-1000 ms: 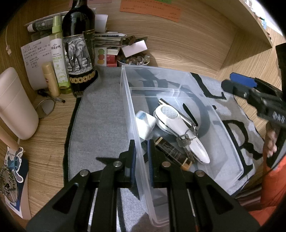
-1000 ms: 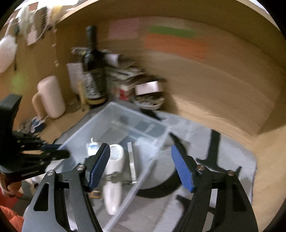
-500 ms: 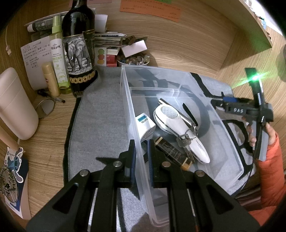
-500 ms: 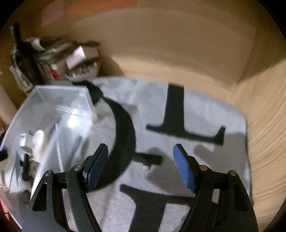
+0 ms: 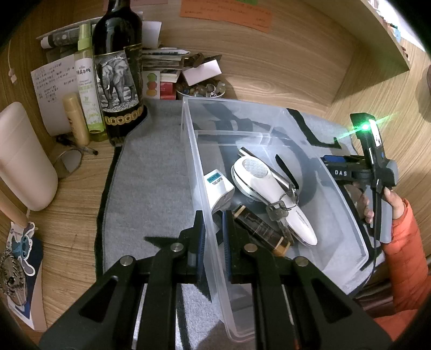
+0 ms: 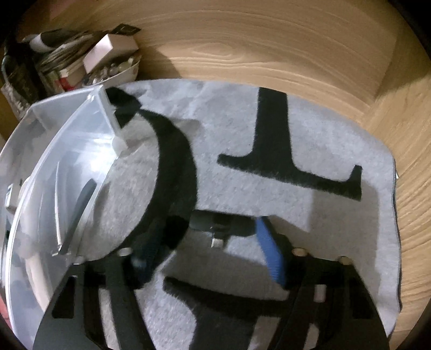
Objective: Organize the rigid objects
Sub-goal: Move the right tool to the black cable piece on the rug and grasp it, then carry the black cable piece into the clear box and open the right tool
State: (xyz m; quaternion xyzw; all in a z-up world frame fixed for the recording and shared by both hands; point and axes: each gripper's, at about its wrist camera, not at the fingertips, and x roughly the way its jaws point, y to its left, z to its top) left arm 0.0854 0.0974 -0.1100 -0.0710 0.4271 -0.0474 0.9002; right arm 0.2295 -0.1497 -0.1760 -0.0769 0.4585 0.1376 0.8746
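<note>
I'm at a home desk nook, wood-panelled; at ten o'clock a wine bottle [image 5: 118, 67], spray bottle [image 5: 87, 88] and handwritten note [image 5: 52, 88]; twelve o'clock, sticky notes [image 5: 226, 12].

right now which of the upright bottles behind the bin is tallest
The dark wine bottle with the elephant label; the green spray bottle and small tan bottle stand shorter.

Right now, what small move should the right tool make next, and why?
Probably finish closing: the right tool has its jaws closing around a small dark object lying on the grey mat, pads apparently not touching it yet. The left tool clamps the clear bin by its wall, steadying it for the drop.
</note>
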